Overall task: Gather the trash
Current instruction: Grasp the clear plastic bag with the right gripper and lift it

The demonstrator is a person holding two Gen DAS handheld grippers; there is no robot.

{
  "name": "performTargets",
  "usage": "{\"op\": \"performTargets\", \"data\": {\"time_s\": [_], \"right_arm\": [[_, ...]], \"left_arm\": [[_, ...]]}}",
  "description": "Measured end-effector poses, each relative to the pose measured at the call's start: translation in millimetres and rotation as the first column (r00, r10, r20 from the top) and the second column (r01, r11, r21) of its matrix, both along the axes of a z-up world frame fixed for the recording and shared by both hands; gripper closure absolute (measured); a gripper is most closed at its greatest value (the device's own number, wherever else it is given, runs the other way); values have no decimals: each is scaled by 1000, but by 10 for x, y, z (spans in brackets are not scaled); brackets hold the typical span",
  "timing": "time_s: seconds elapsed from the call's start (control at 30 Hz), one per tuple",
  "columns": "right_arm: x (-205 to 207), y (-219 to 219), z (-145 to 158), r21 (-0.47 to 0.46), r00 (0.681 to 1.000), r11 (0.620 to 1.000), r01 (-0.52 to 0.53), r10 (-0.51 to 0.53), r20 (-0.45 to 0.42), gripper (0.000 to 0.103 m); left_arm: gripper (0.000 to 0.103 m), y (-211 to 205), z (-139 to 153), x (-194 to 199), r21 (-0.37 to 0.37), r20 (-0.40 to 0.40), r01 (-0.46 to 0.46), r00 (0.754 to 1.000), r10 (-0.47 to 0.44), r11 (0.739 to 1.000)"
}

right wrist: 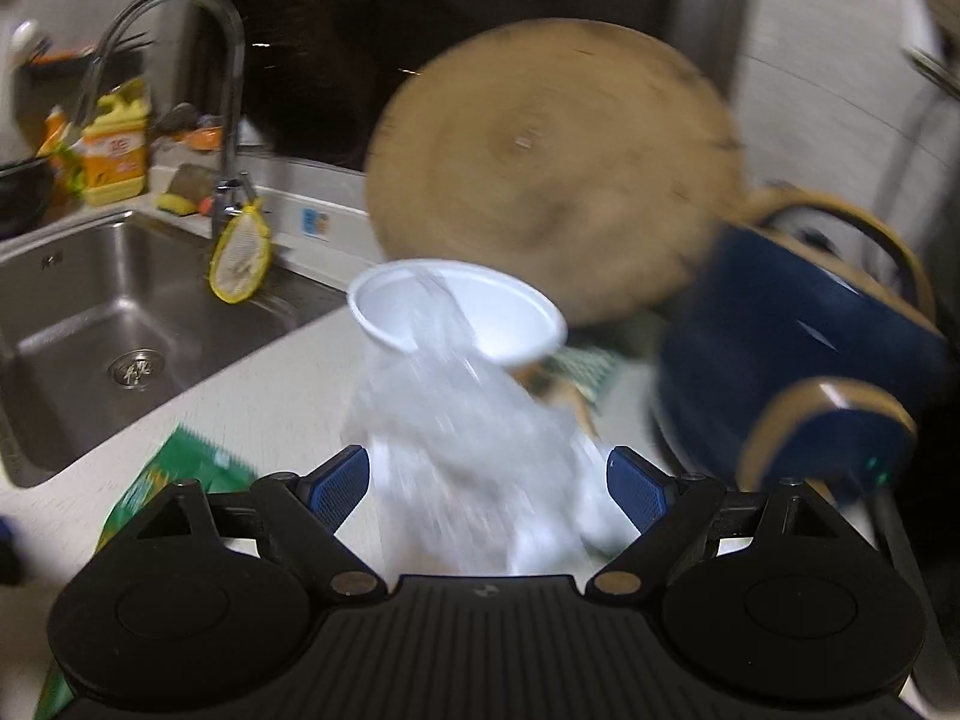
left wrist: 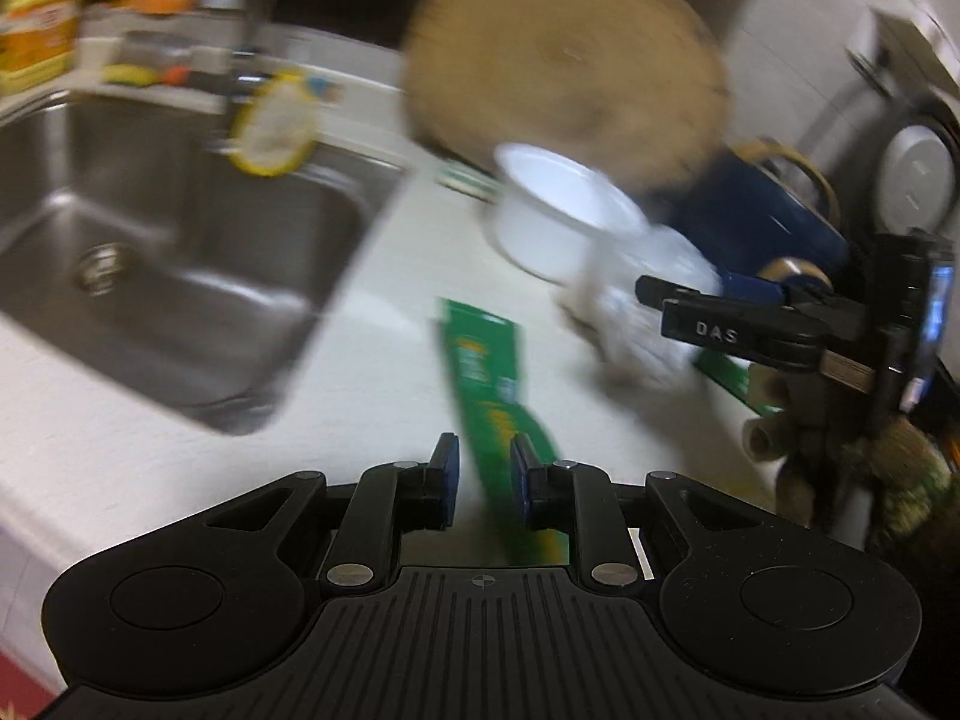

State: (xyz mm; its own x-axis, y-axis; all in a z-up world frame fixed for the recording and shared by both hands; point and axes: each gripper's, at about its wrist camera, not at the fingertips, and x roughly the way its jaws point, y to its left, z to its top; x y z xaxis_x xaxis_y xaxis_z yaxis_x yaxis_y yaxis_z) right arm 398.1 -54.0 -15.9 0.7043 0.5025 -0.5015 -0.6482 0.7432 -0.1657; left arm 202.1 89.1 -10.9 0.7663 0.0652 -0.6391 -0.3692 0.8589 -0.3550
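Note:
A long green wrapper (left wrist: pixel 480 372) runs from the white counter (left wrist: pixel 384 372) back between the fingers of my left gripper (left wrist: pixel 485 474), whose narrow jaws are shut on it. In the right wrist view my right gripper (right wrist: pixel 489 480) stands wide open. A crumpled clear plastic bag (right wrist: pixel 468 450) lies between its blue pads (right wrist: pixel 339 483) without touching them. Just beyond the bag tilts a white plastic cup (right wrist: pixel 480 312). The same bag (left wrist: pixel 648 294) and cup (left wrist: pixel 558 210) show in the left wrist view. The green wrapper (right wrist: pixel 180 474) appears at lower left.
A steel sink (right wrist: pixel 90 312) with a faucet (right wrist: pixel 228 90) lies to the left. A yellow mesh strainer (right wrist: pixel 240 264) hangs at its rim. A round wooden board (right wrist: pixel 552 168) leans at the back. A dark blue pot (right wrist: pixel 792 348) stands on the right. A gloved hand (left wrist: pixel 798 438) is at the right.

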Motion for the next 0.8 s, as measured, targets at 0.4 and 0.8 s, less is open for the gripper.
{"op": "performTargets", "data": {"time_s": [0.4,0.8], "right_arm": [[-286,65,121,91,988,996,4,10,-154,84],[-1464,-574,168,149,969,980,132,-96,-227,86]], "left_arm": [[82,220,-99,-377,-54,-22,-25,999,24,998],[82,-75,15,-164,-65,77,274,960,-269,960]]}}
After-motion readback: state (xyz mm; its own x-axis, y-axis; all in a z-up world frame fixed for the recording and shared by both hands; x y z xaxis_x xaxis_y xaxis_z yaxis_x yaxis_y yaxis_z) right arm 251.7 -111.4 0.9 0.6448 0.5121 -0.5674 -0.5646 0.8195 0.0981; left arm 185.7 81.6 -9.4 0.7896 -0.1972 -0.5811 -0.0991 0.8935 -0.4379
